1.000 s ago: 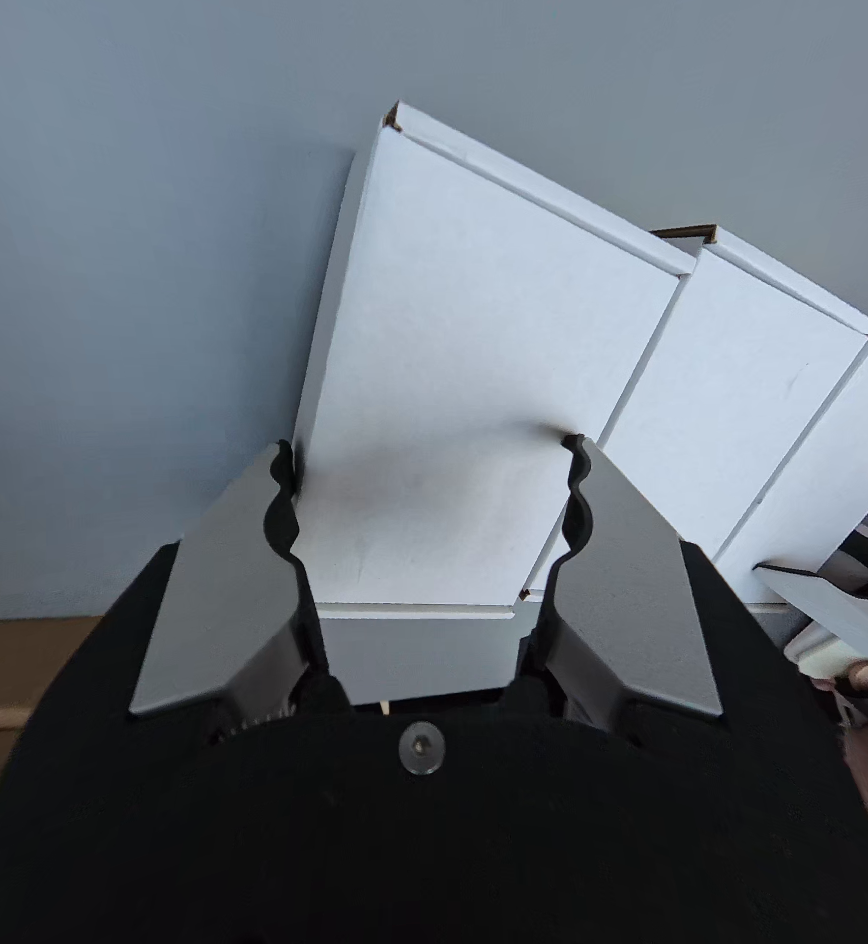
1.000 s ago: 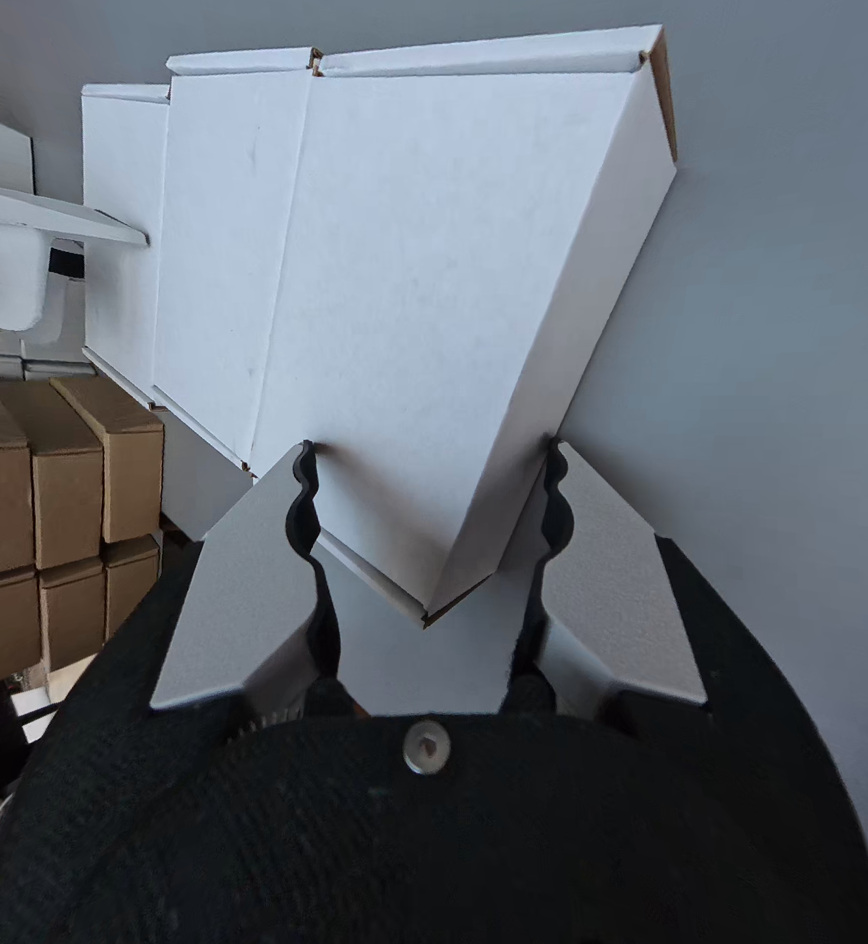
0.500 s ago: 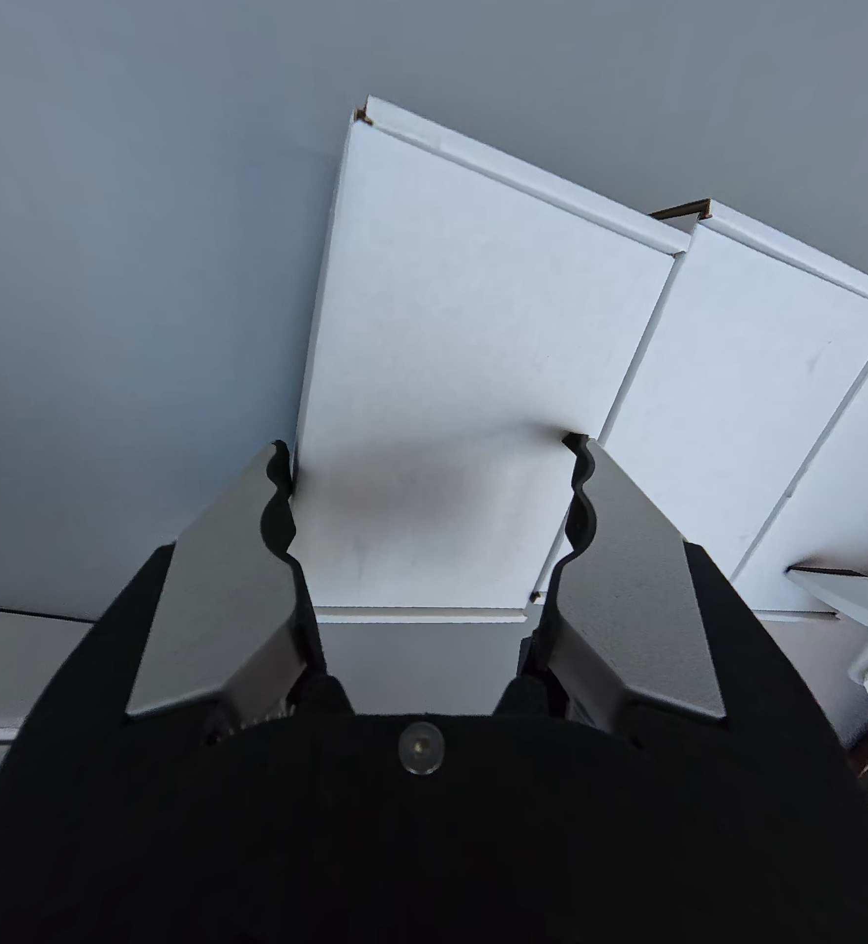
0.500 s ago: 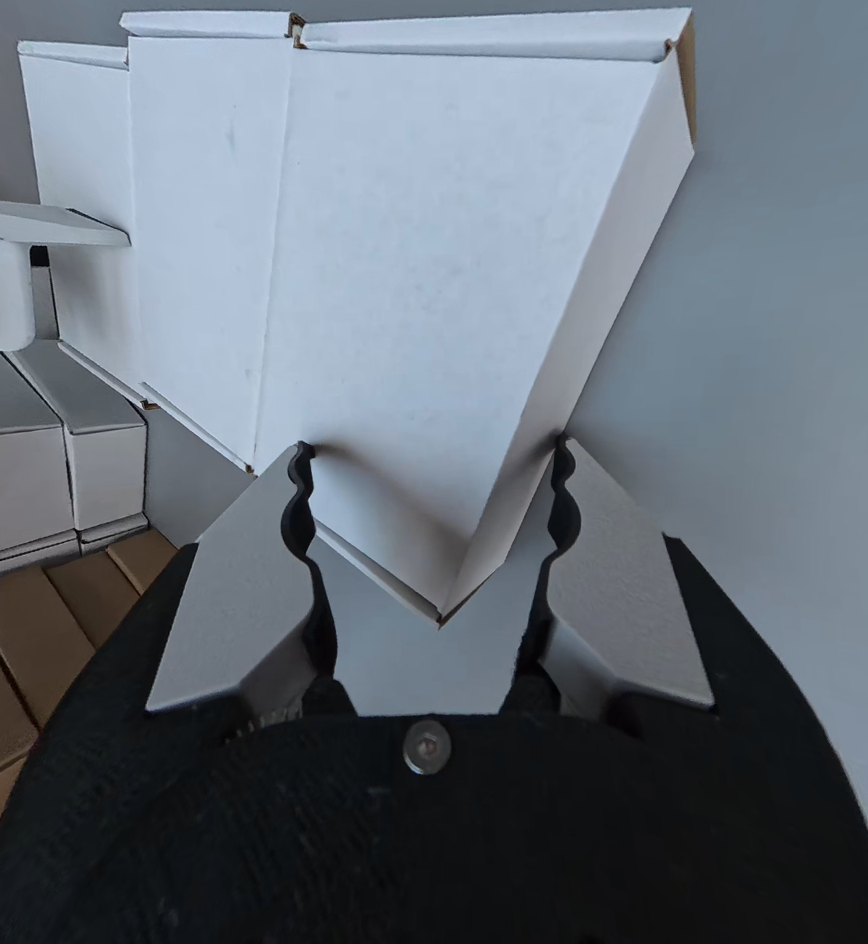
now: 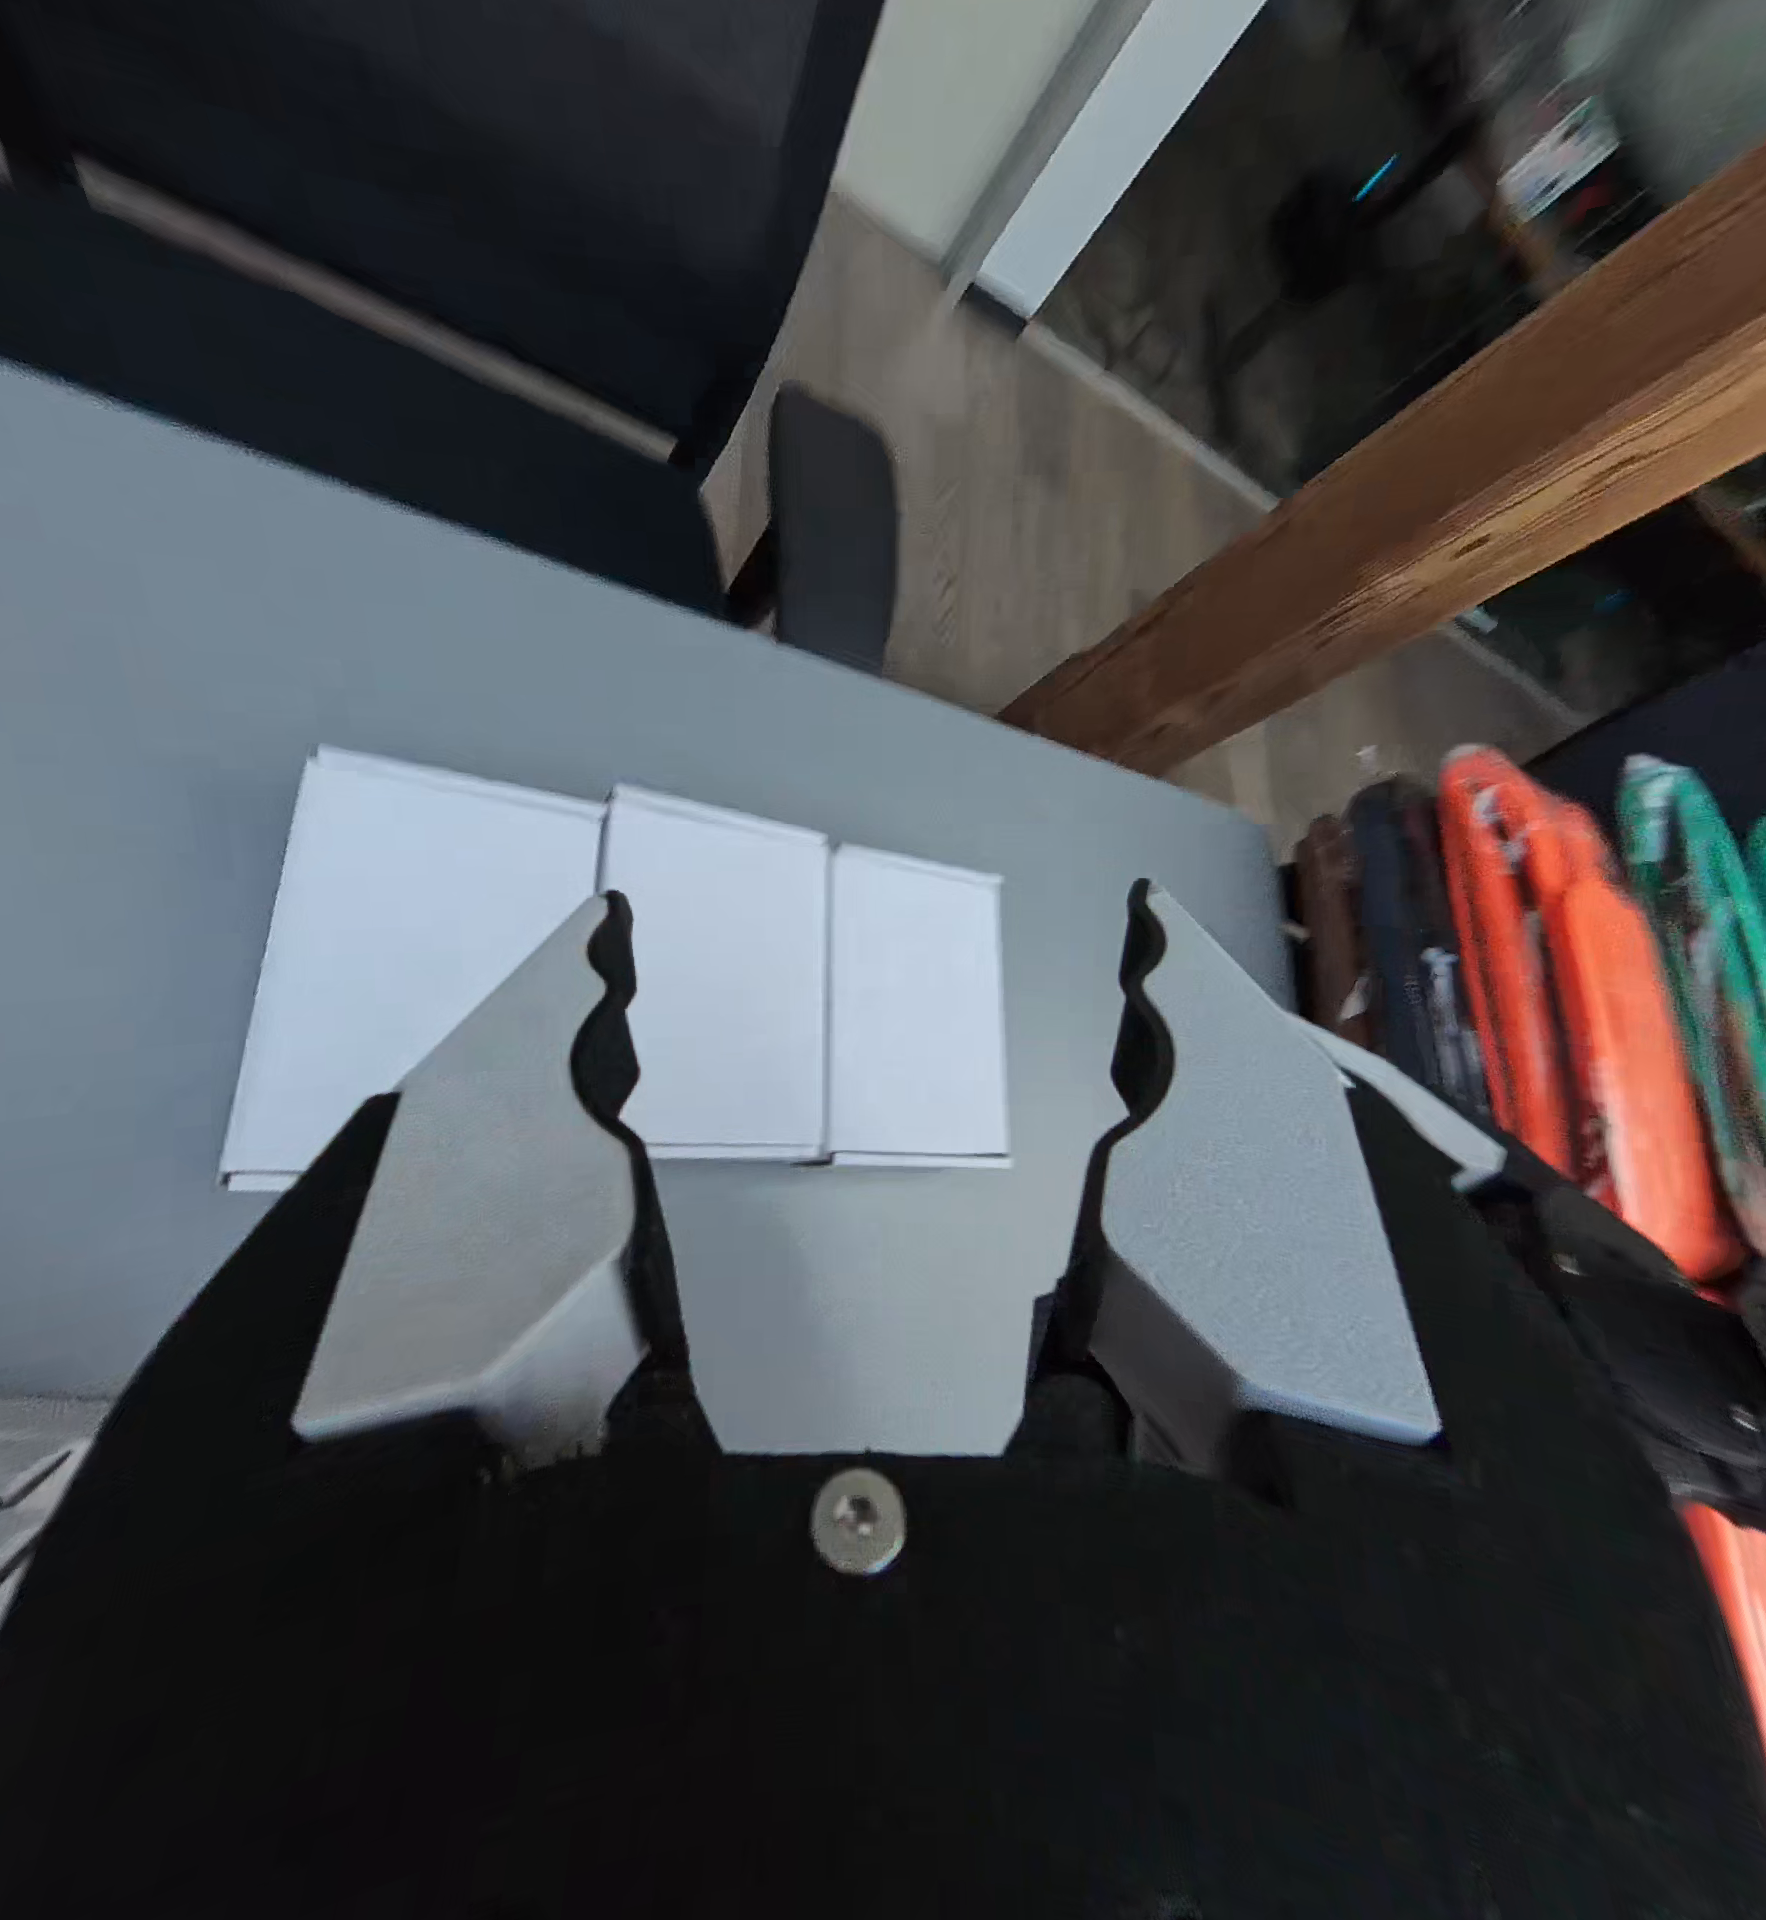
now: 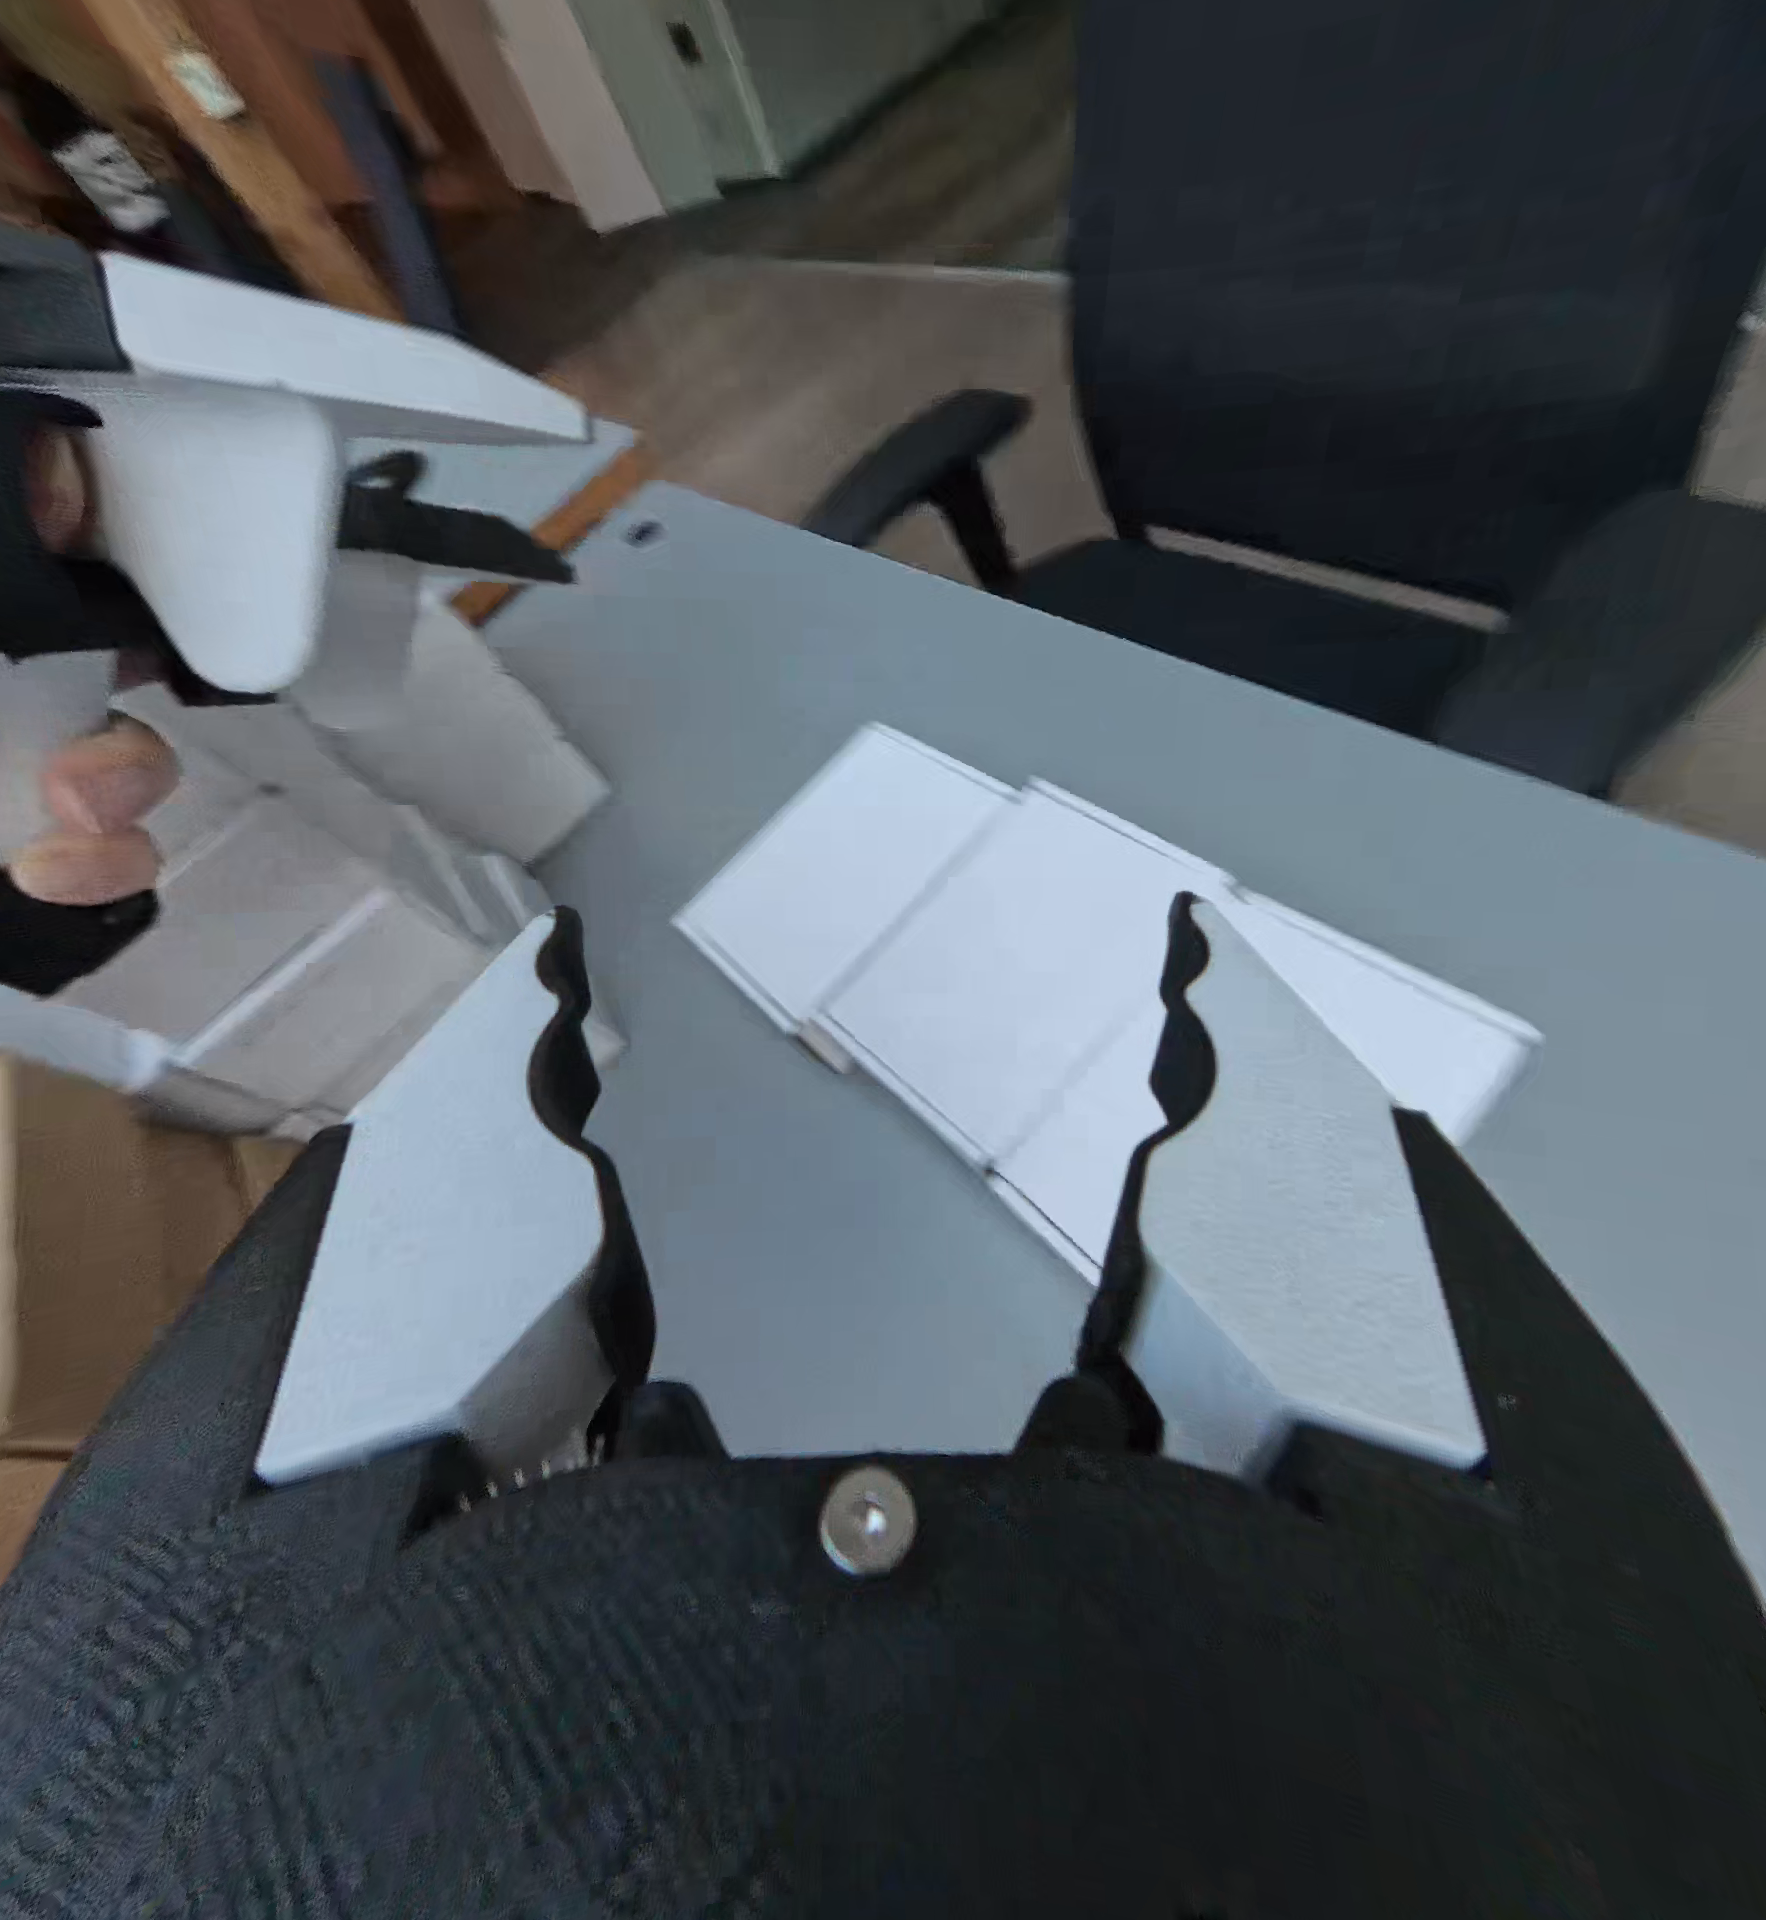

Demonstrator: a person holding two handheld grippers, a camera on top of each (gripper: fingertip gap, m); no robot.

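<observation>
Three flat white boxes lie side by side in a row on the grey table (image 5: 131,727): a left one (image 5: 422,966), a middle one (image 5: 723,977) and a right one (image 5: 915,1008). The row also shows in the right wrist view (image 6: 1004,966). My left gripper (image 5: 874,899) is open and empty, held above and short of the row. My right gripper (image 6: 874,912) is open and empty too, back from the row's near end. A gloved hand holds the left gripper (image 6: 235,520), which shows at the left of the right wrist view.
A black office chair (image 6: 1378,416) stands beyond the table's far edge. A wooden beam (image 5: 1430,468) and orange and green items (image 5: 1606,987) are at the right. More white boxes (image 6: 370,831) and brown cartons (image 6: 48,1195) are stacked left of the table.
Both grippers had their fingers around the outer boxes. Now both have come off them and pulled back and up, and the views have swung to show the room.
</observation>
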